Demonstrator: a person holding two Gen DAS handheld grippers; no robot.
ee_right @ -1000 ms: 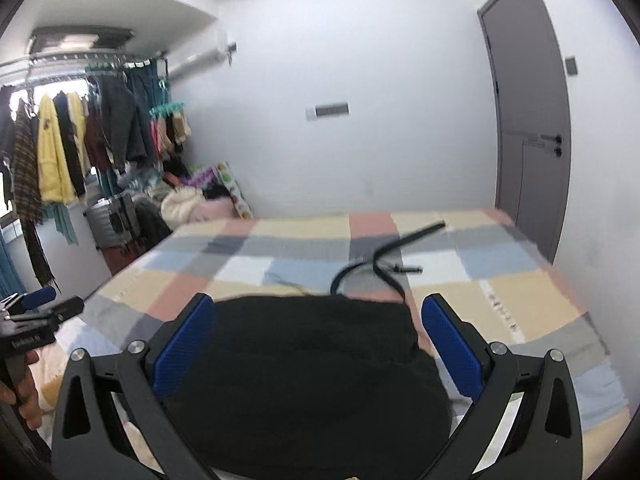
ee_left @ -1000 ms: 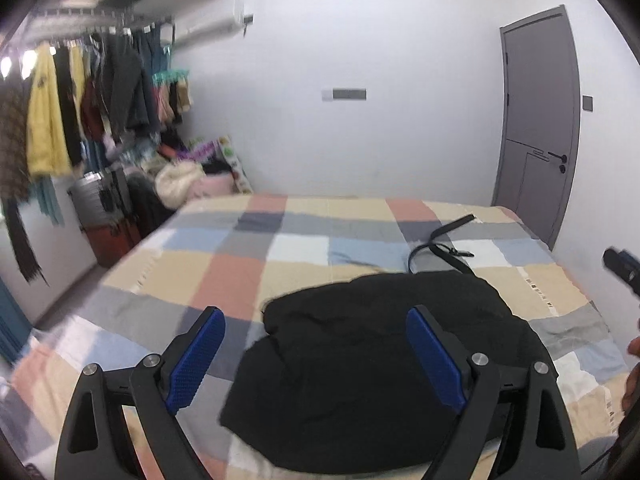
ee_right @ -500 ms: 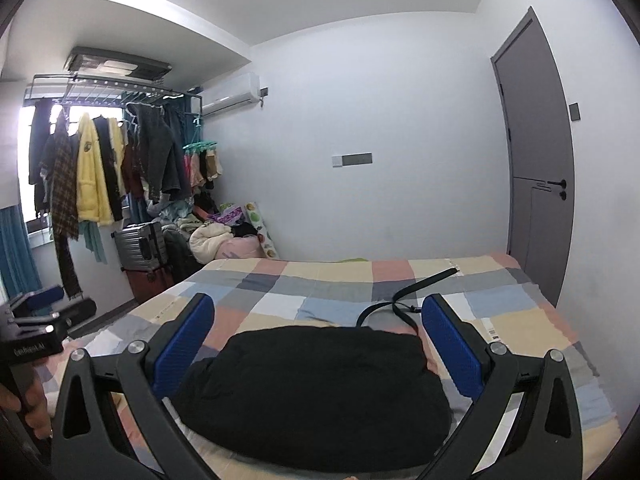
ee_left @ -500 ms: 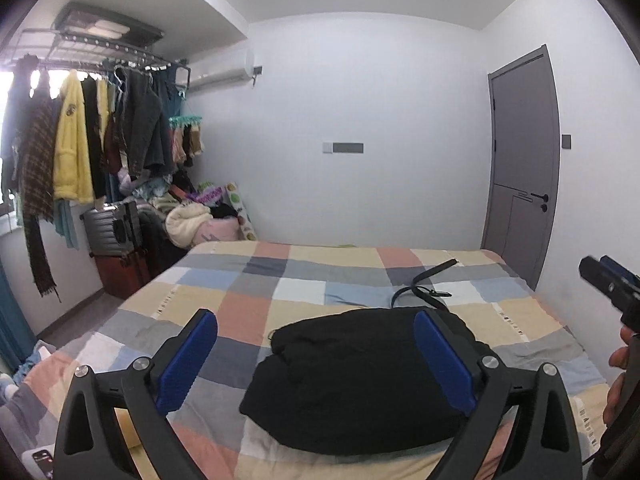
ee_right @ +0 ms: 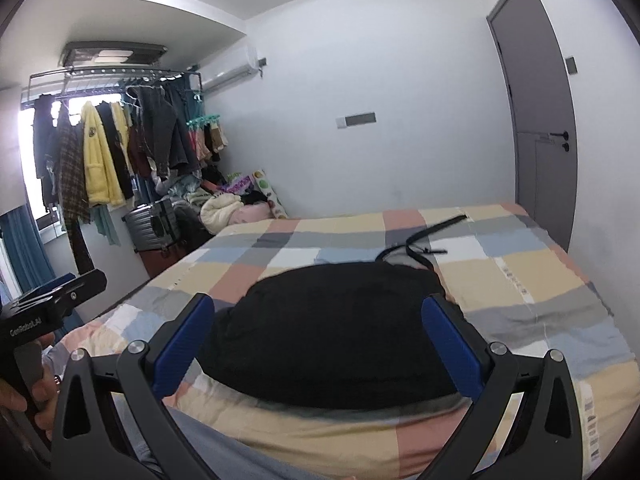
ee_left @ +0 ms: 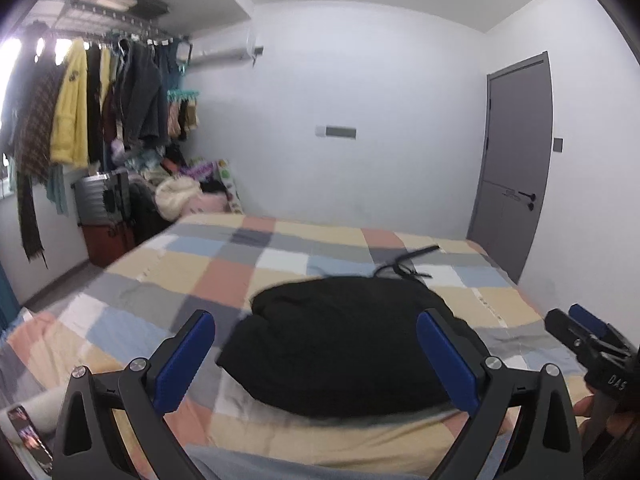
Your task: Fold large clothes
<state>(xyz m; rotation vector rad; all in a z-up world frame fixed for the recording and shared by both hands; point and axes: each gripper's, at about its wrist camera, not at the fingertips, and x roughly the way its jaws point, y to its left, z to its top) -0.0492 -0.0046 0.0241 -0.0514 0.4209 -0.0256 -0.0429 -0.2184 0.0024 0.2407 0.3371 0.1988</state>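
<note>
A black garment (ee_left: 340, 340) lies in a folded bundle on the checked bed cover (ee_left: 224, 276), near the front edge. It also shows in the right wrist view (ee_right: 332, 328). My left gripper (ee_left: 316, 328) is open and empty, held back from the bundle above the bed's near edge. My right gripper (ee_right: 320, 312) is open and empty, also short of the bundle. The right gripper shows at the right edge of the left wrist view (ee_left: 588, 336). The left gripper shows at the left edge of the right wrist view (ee_right: 52, 300).
A black belt (ee_right: 424, 246) lies on the bed behind the garment. A rail of hanging clothes (ee_left: 100, 100), a suitcase (ee_left: 96, 200) and a clothes pile (ee_left: 180, 196) stand at the left. A grey door (ee_left: 516, 168) is at the right. A phone (ee_left: 28, 436) lies at bottom left.
Both grippers have pulled back and risen from over the garment, then dipped a little. The garment stays where it lay. Both jaws remain open.
</note>
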